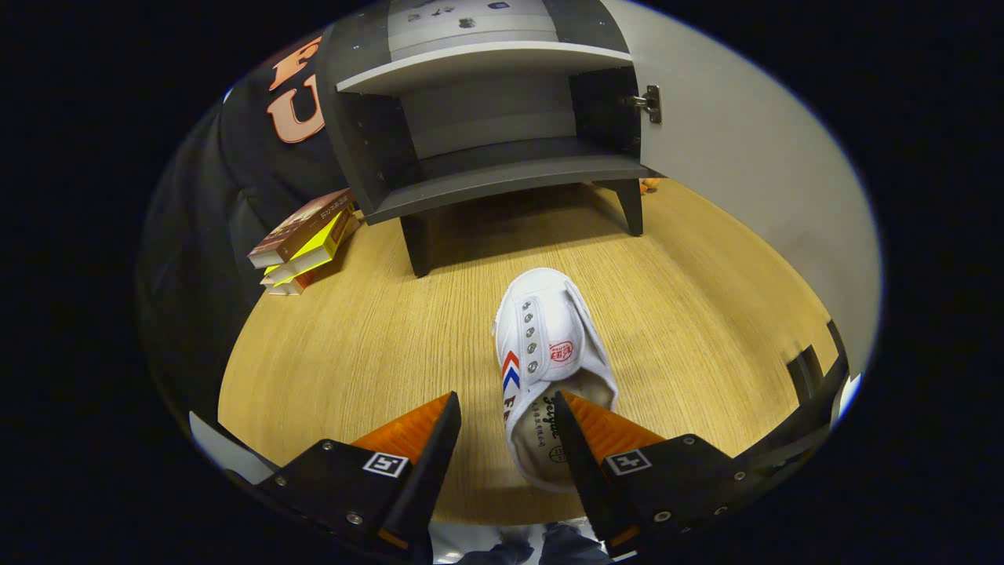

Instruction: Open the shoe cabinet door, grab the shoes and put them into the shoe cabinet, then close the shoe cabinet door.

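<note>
A stack of books (304,239) lies by the shoe cabinet's (502,157) left side. The cabinet's door (745,180) is swung open. A white shoe (549,353) sits on the wooden floor (353,345) between the spread tongs (506,420), its heel touching the right finger.

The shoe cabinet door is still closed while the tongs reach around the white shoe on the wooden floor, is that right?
Not quite. The gripper view shows the shoe cabinet with its door swung open, shelves exposed. The rest holds: the tongs are open around the white shoe on the wooden floor, one finger on its outer side and the other at its opening.
</note>
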A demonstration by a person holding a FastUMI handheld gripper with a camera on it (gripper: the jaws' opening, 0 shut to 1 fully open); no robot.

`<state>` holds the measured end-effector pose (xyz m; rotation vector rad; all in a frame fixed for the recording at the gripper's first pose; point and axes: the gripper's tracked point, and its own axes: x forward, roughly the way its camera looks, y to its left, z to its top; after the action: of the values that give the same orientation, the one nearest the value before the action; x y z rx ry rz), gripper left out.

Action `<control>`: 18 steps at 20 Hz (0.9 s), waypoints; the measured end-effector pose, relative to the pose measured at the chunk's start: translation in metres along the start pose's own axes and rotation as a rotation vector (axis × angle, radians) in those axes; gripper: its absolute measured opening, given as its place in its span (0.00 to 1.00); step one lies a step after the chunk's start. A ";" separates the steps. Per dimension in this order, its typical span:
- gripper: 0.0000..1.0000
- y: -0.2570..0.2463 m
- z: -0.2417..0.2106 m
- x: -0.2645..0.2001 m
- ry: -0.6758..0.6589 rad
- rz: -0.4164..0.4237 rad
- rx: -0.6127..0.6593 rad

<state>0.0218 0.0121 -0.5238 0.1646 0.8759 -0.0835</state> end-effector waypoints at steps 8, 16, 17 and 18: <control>0.35 -0.010 -0.006 0.013 0.037 0.014 0.032; 0.32 -0.008 -0.010 0.021 0.070 0.000 0.037; 0.32 -0.007 -0.013 0.024 0.083 0.004 0.035; 0.29 -0.003 -0.013 0.026 0.084 0.016 0.040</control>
<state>0.0287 0.0116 -0.5523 0.2142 0.9569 -0.0797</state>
